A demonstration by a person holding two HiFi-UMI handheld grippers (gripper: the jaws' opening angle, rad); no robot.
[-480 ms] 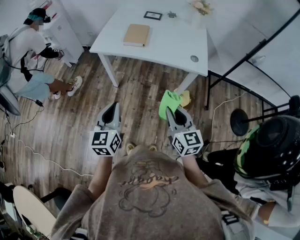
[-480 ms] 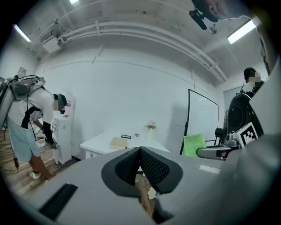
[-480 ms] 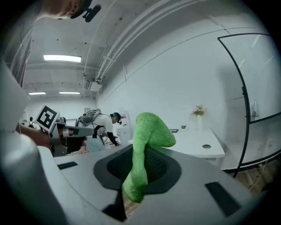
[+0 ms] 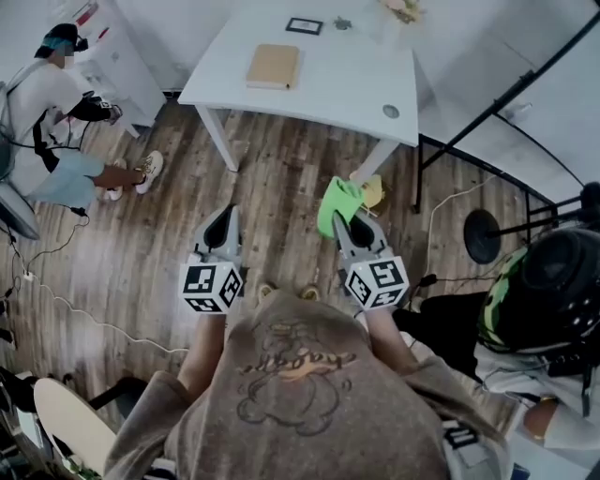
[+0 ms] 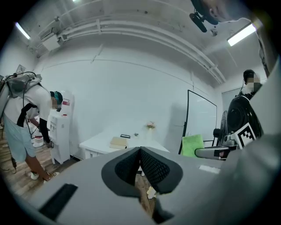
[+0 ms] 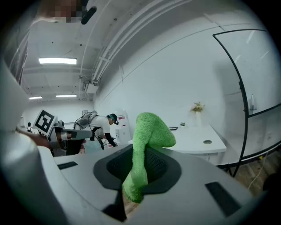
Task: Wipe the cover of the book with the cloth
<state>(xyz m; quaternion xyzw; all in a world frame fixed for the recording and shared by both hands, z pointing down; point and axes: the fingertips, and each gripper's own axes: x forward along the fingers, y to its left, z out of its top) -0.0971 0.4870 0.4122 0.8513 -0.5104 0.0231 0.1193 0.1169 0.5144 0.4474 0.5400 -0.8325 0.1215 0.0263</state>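
A tan book (image 4: 274,67) lies flat on the white table (image 4: 328,94) far ahead; in the left gripper view the book (image 5: 118,143) shows small on the table (image 5: 99,143). My right gripper (image 4: 343,217) is shut on a green cloth (image 4: 337,204), which folds over the jaws in the right gripper view as the cloth (image 6: 145,149). My left gripper (image 4: 223,220) is held beside it, shut with nothing between its jaws. Both grippers hang over the wooden floor, well short of the table.
A small framed picture (image 4: 306,26) and a dried-flower vase (image 4: 401,11) stand at the table's far side. A person (image 4: 56,103) bends by a white cabinet at left. Another person with a dark helmet (image 4: 539,291) stands close at right. A black frame (image 4: 487,122) is right of the table.
The view has shifted slightly; both grippers stay almost where they were. The person at left has moved a little.
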